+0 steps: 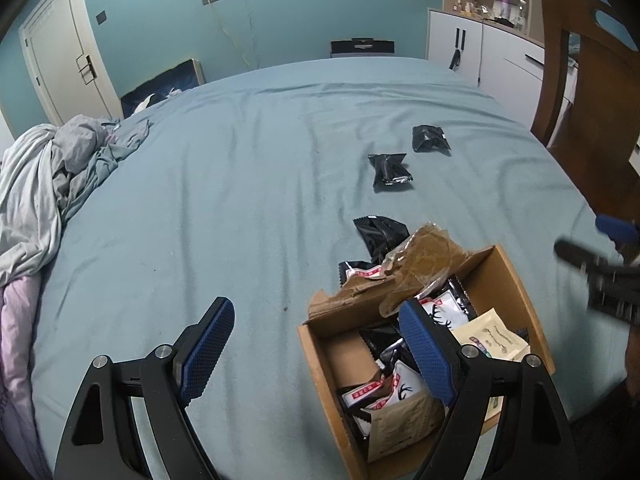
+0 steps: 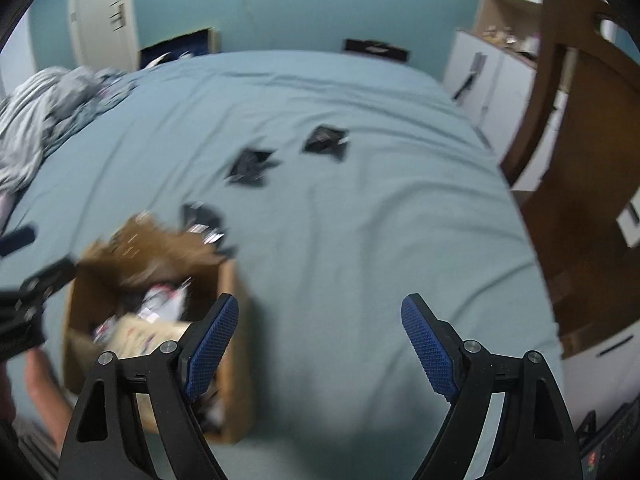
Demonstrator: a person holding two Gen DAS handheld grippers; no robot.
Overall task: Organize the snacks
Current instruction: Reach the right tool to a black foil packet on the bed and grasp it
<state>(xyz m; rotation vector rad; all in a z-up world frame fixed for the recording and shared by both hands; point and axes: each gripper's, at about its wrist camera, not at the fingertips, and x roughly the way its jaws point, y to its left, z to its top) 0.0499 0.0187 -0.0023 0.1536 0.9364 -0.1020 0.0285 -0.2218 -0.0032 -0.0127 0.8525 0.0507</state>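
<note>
Bed, blue-green sheet point(image 1: 240, 184). Cardboard box point(image 1: 516, 280) sits near the edge closest to me, flaps up, full of snack packets.

Left tongs point(image 1: 316, 328): spread wide, nothing between the pads. The right-hand pad hangs over the open box, the left-hand one over bare sheet. This view is sharp. Inside the box I can read white packets with a black antler print point(image 1: 444, 312), a cream pouch point(image 1: 494, 338), a kraft-paper pouch point(image 1: 404, 420) and black wrappers. A crumpled brown paper bag point(image 1: 424, 256) lies over the far rim. Just beyond it one black packet point(image 1: 380, 234) lies on the sheet, touching the bag. Further out lie two more black packets, point(image 1: 390, 170) and point(image 1: 430, 139), well apart from the box. My right tongs point(image 1: 592, 256) show at the frame's right edge, blurred.

Right tongs point(image 2: 320, 336): also spread wide, empty, over bare sheet just right of the box point(image 2: 234, 300). This view is smeared with motion; box contents are only pale and dark patches, no print legible. The loose black packets point(image 2: 250, 166) point(image 2: 326, 142) are still visible as dark shapes. It does show my left tongs point(image 2: 24, 280) at the left edge, and a wooden chair point(image 2: 580, 128) standing against the bed's right side, larger than in the left view.

Rumpled grey bedding point(image 1: 44, 184) is heaped at far left.
</note>
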